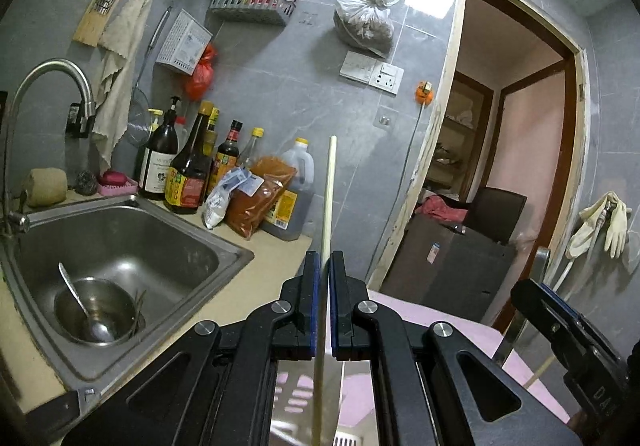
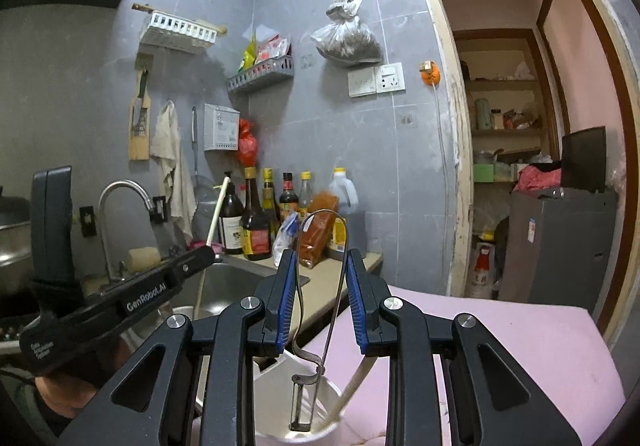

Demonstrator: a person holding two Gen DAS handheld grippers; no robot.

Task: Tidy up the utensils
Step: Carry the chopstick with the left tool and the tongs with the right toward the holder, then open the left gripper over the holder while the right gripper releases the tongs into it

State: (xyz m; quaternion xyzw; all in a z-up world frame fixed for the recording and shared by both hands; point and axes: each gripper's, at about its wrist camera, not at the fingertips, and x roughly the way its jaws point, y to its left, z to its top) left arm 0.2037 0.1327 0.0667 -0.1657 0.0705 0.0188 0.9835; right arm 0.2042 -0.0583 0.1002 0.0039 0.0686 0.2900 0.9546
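My left gripper (image 1: 325,262) is shut on a pale wooden chopstick (image 1: 328,198) that stands upright between the pads; the same chopstick shows in the right wrist view (image 2: 218,214). My right gripper (image 2: 322,266) holds a bent-wire metal peeler (image 2: 320,326) between its blue pads, blade end down in a white utensil cup (image 2: 296,422). Another pale chopstick (image 2: 352,386) leans in that cup. The cup stands on a pink surface (image 2: 500,346). The left gripper's body (image 2: 120,306) is left of the right one.
A steel sink (image 1: 120,230) holds a metal bowl (image 1: 96,310) with a spoon (image 1: 76,294). Sauce bottles and bags (image 1: 224,182) line the counter's back. A tap (image 1: 52,86) stands at the left. An open doorway (image 1: 500,166) is at the right.
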